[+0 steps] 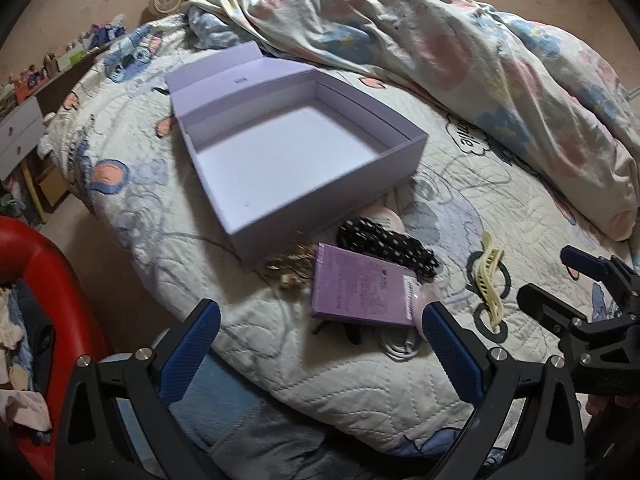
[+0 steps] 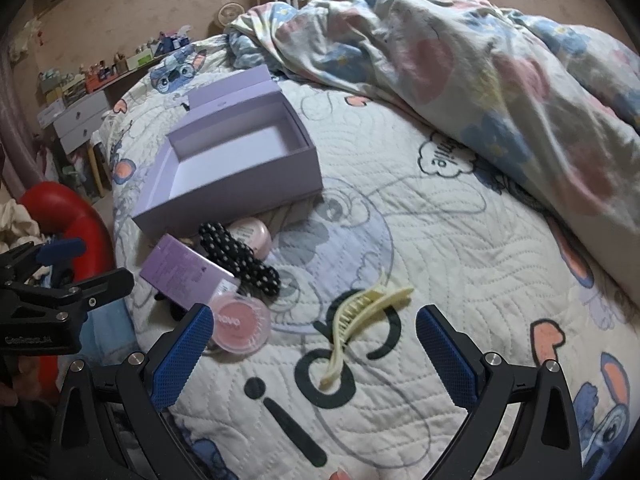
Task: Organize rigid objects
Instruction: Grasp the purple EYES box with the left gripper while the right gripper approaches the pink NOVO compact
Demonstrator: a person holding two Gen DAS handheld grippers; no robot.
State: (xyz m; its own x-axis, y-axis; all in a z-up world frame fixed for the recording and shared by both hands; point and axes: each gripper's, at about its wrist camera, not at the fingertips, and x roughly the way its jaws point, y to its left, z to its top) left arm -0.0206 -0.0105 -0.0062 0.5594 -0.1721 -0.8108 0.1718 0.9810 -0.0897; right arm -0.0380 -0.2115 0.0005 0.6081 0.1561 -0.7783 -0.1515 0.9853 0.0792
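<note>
Both my grippers hang spread and empty over the bed's near edge, left gripper (image 1: 320, 344) before the purple carton (image 1: 362, 286), right gripper (image 2: 316, 354) around the cream hair claw (image 2: 362, 322). The claw may skid on the quilt (image 2: 460, 240); the open box (image 1: 304, 152) lies farther, clear room rightward.
</note>
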